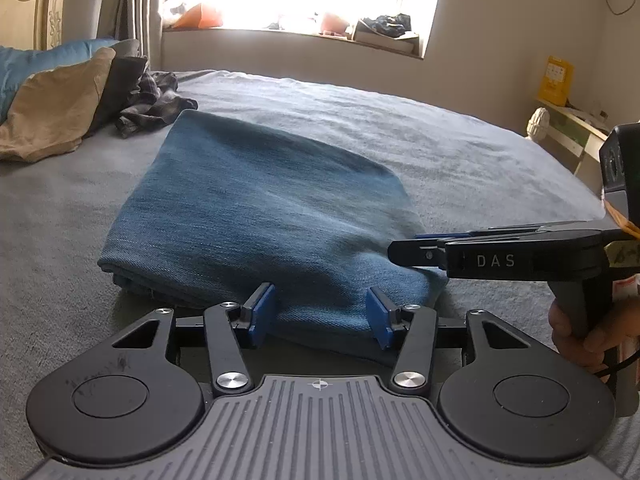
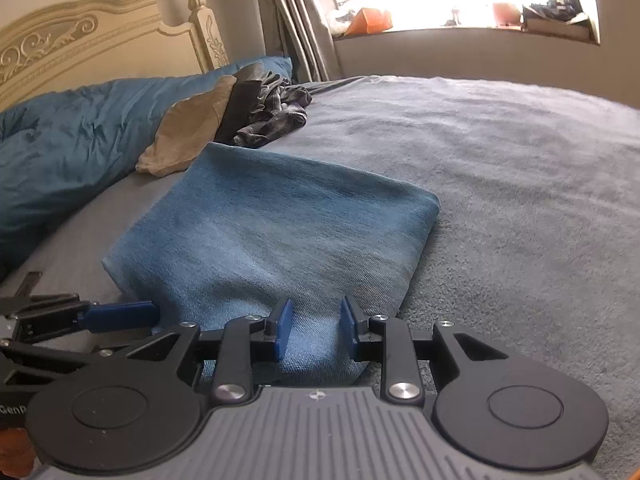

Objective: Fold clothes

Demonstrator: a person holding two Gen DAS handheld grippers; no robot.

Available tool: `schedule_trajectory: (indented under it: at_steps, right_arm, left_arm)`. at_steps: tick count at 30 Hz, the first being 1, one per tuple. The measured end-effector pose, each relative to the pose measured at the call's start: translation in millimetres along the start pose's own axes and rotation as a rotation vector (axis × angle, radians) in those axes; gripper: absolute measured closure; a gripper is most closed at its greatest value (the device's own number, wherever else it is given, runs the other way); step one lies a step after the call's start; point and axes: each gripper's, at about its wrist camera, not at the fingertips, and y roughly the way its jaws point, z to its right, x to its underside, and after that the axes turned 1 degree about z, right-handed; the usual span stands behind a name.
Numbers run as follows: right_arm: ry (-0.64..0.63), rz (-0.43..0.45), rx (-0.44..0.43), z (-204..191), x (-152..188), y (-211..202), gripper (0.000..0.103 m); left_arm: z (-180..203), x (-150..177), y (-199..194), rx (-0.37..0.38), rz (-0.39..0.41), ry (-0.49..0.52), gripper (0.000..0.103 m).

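the jeans (image 1: 256, 208) are lying folded into a neat rectangle on the bed (image 1: 460, 152), so this piece is looking done. a heap of clothes (image 1: 152, 100) by the pillows is likely waiting for you. your left gripper (image 1: 320, 312) is standing open at the jeans' near edge, pads clear of the cloth. your right gripper (image 2: 314, 328) is sitting open over the near corner, gripping nothing.

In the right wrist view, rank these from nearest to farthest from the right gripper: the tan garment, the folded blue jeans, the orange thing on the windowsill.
1. Folded blue jeans, directly beneath the right gripper.
2. Tan garment, farther up on the left.
3. Orange thing, on the windowsill at the far wall.
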Motion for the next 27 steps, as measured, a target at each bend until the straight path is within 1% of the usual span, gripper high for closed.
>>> schedule_trajectory:
  at_steps: [4,27]
  right_arm:
    - [-0.009,-0.012,-0.001,-0.1,-1.4,0.2,0.074]
    - [0.0,-0.014,-0.005,1.7,-2.4,4.0,0.074]
  left_arm:
    - [1.0,0.1,0.1,-0.005,0.0,-0.001,0.053]
    - [5.9,0.4,2.4,-0.028,-0.002,0.003,0.053]
